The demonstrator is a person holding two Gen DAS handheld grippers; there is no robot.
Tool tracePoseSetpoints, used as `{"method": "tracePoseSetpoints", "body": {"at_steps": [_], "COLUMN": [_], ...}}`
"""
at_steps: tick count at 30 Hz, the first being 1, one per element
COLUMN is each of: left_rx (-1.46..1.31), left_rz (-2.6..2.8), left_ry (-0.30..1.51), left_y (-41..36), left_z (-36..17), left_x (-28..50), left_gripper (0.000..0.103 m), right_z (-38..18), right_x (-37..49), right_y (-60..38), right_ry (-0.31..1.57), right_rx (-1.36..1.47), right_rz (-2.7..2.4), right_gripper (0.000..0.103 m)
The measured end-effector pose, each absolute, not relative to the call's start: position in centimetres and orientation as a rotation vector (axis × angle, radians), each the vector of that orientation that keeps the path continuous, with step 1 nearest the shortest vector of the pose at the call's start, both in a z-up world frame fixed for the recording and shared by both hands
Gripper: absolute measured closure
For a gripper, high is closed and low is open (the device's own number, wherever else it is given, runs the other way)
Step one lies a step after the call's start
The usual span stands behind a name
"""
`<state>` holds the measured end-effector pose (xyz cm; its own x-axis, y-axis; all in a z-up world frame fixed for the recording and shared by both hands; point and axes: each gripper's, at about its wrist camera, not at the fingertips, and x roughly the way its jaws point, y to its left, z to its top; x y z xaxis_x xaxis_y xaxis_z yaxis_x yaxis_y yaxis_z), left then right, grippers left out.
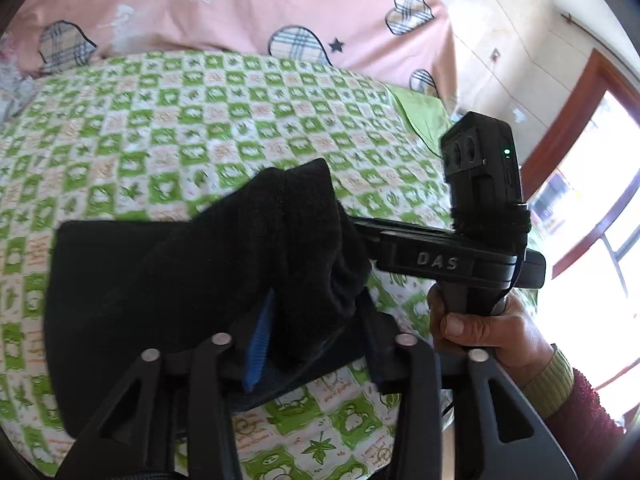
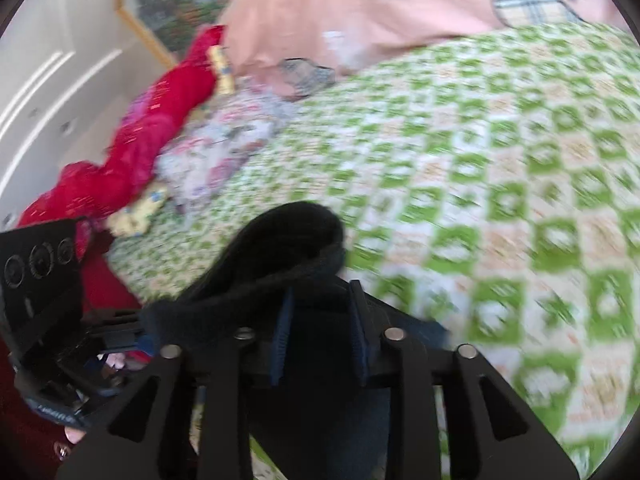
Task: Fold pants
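- While both tongs grip it, the black pants (image 1: 208,280) hang bunched at lower centre of each view, just above the green checked bed (image 1: 200,120).
- Soft, thick and limp, the cloth looks light but likely to sag; holding it by an edge or hem seems best.
- Left tongs (image 1: 312,340) are clamped on a fold.
- Right tongs (image 2: 320,340) are likewise clamped on fabric, blurred.
- A pink quilt (image 1: 240,8) fills the upper frame.
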<state>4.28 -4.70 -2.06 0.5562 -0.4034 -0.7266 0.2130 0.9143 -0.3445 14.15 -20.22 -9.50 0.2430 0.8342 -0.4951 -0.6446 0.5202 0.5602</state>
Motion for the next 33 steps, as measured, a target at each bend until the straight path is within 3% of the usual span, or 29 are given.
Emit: {"method": "tracePoseSetpoints", "body": {"at_steps": [2, 6, 10, 11, 21, 24, 33], "left_rx": [-0.232, -0.262, -0.274, -0.274, -0.313, -0.341, -0.412], "left_rz": [-0.380, -0.447, -0.512, -0.513, -0.352, -0.295, -0.175], "left_ry": [0.921, 0.916, 0.880, 0.873, 0.856, 0.858, 0.873], "left_y": [-4.7, -4.3, -3.9, -3.7, 2.1, 4.4, 9.1], "left_z": [-2.4, -1.8, -0.4, -0.1, 0.9, 0.8, 0.0], "left_x": [4.2, 3.0, 1.5, 1.2, -0.3, -0.4, -0.2], "left_gripper": [0.058, 0.046, 0.037, 0.032, 0.026, 0.026, 0.024], "right_z": [-9.8, -9.6, -8.5, -8.1, -5.0, -4.4, -4.0], "right_x": [13.8, 12.4, 10.8, 10.4, 7.8, 7.1, 6.0], "right_y": [-21.4, -23.8, -24.6, -24.7, -21.7, -20.3, -18.3], "right_ry": [0.853, 0.826, 0.777, 0.755, 0.719, 0.718, 0.726], "right_rx": [0.269, 0.314, 0.357, 0.366, 0.308, 0.267, 0.260], "right_rz": [0.945, 0.861, 0.786, 0.779, 0.696, 0.679, 0.634], "right_gripper": [0.045, 0.040, 0.023, 0.022, 0.015, 0.009, 0.005]}}
